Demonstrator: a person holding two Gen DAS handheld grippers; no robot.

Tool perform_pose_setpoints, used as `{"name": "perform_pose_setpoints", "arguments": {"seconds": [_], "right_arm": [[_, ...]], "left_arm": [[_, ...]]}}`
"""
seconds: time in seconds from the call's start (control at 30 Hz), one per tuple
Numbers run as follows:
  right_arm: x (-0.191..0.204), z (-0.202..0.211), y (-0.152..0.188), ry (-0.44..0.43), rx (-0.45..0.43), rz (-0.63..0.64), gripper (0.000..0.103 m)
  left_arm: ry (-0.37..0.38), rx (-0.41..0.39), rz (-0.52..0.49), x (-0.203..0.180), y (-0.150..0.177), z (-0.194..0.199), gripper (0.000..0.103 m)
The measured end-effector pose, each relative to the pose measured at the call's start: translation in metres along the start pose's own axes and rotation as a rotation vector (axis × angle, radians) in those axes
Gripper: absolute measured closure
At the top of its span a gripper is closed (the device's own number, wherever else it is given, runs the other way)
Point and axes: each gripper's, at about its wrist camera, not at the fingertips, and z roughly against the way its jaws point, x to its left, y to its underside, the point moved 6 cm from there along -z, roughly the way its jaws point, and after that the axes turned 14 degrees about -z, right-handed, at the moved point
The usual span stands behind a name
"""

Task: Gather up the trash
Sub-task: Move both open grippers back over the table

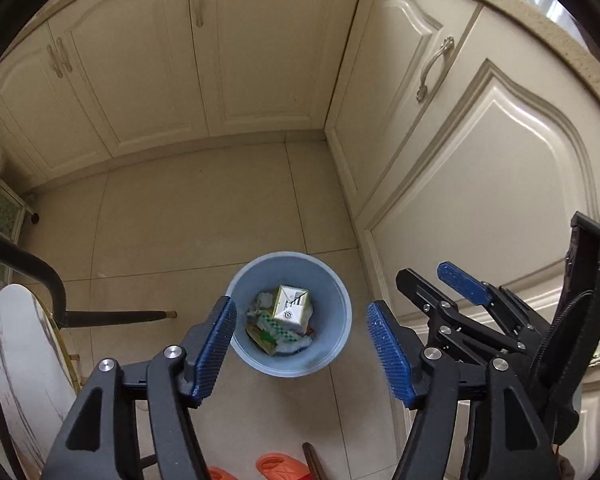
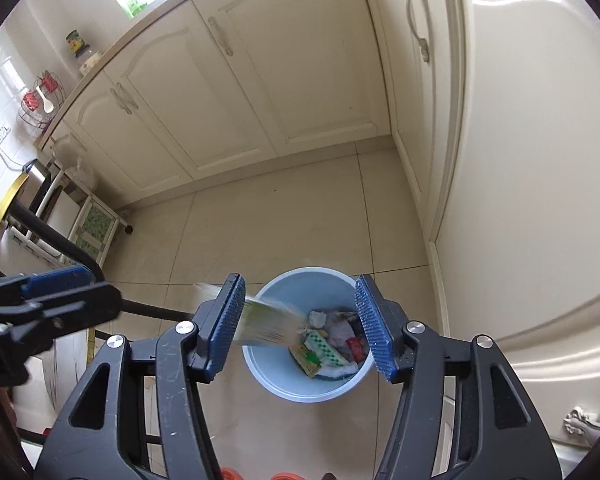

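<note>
A light blue bin (image 1: 332, 344) stands on the tiled floor by the cabinet corner, with wrappers and crumpled paper (image 2: 328, 344) inside. My left gripper (image 1: 302, 320) hangs open above it, nothing between its pads; a white-and-gold carton (image 1: 292, 306) shows on top of the trash. My right gripper (image 2: 300, 320) is also open over the bin (image 2: 284, 384). A blurred green-and-white packet (image 2: 268, 324) is in the air beside its left pad (image 2: 230, 316), over the bin's rim. Each gripper shows in the other's view: the right gripper (image 1: 440, 284) at the right, the left gripper (image 2: 56, 284) at the left.
Cream cabinet doors (image 1: 480, 184) close in behind and to the right of the bin. A round white table with a gold rim (image 1: 24, 340) and a dark chair frame (image 1: 40, 268) stand at the left. Orange slippers (image 1: 276, 464) lie at the bottom. A small shelf cart (image 2: 96, 228) stands by the far cabinets.
</note>
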Motion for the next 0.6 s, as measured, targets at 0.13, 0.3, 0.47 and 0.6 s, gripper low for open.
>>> {"name": "perform_pose_setpoints", "arguments": {"seconds": [0.13, 0.3, 0.47, 0.6], "right_arm": [[0.011, 0.009, 0.002, -0.019, -0.005, 0.007, 0.047], [0.043, 0.041, 0.008, -0.064, -0.027, 0.049, 0.047], [0.093, 0.095, 0.015, -0.138, -0.101, 0.136, 0.035], [0.141, 0.143, 0.024, -0.210, -0.168, 0.217, 0.025]], "left_arm": [[-0.054, -0.039, -0.005, -0.001, 0.001, 0.026, 0.035], [-0.113, -0.137, 0.011, 0.002, 0.020, 0.089, 0.024], [-0.189, -0.260, 0.048, 0.016, 0.053, 0.163, 0.010], [-0.281, -0.338, 0.107, 0.036, 0.092, 0.216, 0.004]]}}
